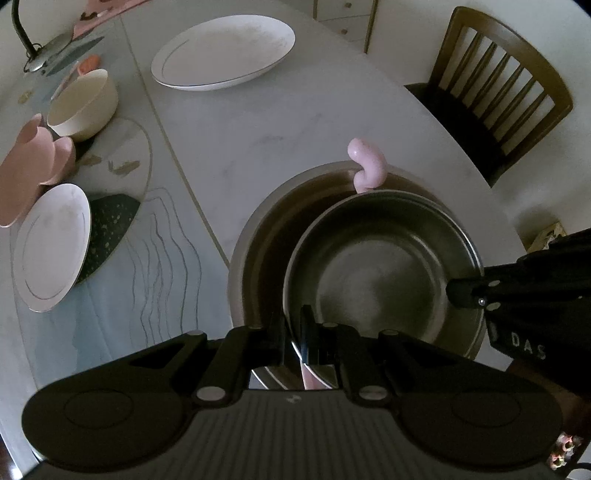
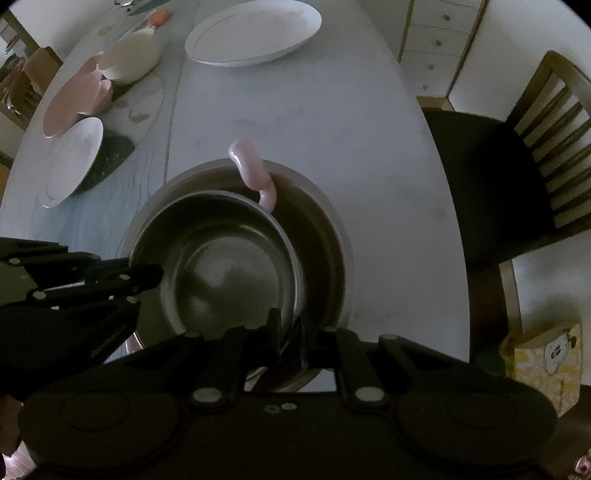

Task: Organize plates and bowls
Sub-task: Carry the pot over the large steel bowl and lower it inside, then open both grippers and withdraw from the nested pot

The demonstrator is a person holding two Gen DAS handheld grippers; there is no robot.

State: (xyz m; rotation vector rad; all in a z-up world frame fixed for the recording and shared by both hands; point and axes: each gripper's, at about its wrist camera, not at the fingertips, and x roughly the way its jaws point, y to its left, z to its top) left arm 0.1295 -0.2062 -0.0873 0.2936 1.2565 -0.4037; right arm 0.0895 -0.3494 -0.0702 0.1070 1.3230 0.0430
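A small steel bowl (image 1: 384, 266) (image 2: 229, 266) hangs just over a larger steel bowl (image 1: 266, 236) (image 2: 325, 236) on the white table. My left gripper (image 1: 295, 332) (image 2: 147, 275) is shut on the small bowl's left rim. My right gripper (image 2: 290, 332) (image 1: 458, 291) is shut on its right rim. A pink curved handle (image 1: 367, 166) (image 2: 253, 171) sticks up from the large bowl behind the small one. A large white oval plate (image 1: 223, 51) (image 2: 255, 31), a cream bowl (image 1: 86, 103) (image 2: 129, 55), pink dishes (image 1: 29, 166) (image 2: 77, 99) and a white plate (image 1: 51, 247) (image 2: 74, 158) lie farther off.
A wooden chair (image 1: 491, 99) (image 2: 517, 166) stands at the table's right edge. A dark placemat (image 1: 110, 225) lies under the white plate. A lamp base (image 1: 44, 55) is at the far left. A yellow box (image 2: 543, 365) sits on the floor at right.
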